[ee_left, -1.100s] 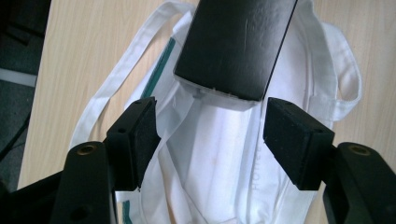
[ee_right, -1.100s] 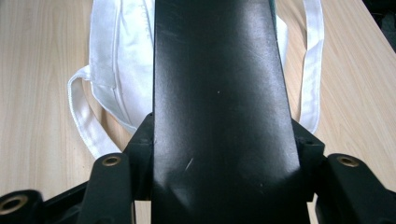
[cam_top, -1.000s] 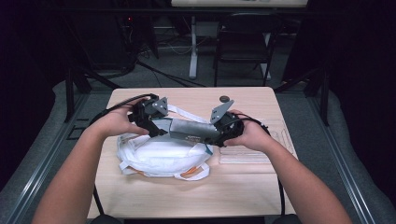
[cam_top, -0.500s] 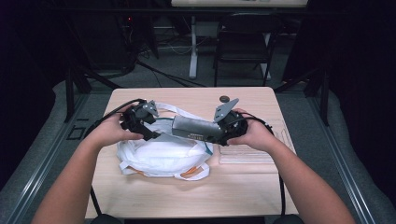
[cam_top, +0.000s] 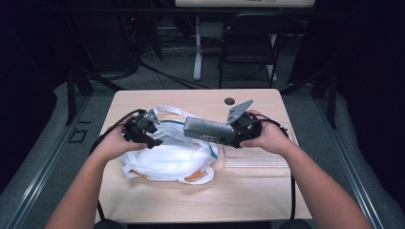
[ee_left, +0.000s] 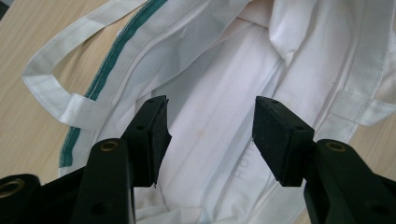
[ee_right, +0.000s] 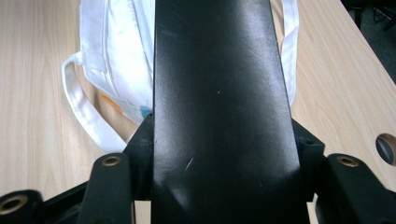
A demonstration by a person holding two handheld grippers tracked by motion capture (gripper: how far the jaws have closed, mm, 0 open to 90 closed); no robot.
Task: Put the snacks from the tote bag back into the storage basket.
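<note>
On the left we see our left gripper over the open mouth of a white cloth bag. Its jaws have just been closing; they stand apart, with only the bag's pale lining beyond them and nothing pressed between the ribbed black pads. The bag lies slumped and crumpled on the pale wood-grain worktop, near its middle. It is soft woven fabric with flat strap handles and a green stripe along its hem; the high view adds an orange patch at its lower edge. From the left gripper view we read the stitching and faint grey lettering inside, which the high view is too far off to show. To the right, our right gripper is clamped on a long dark box, smooth, flat-sided and slightly glossy, held level above the bag. The right gripper view shows fine scratches on the box's face. A white ribbed mat lies under the right hand.
</note>
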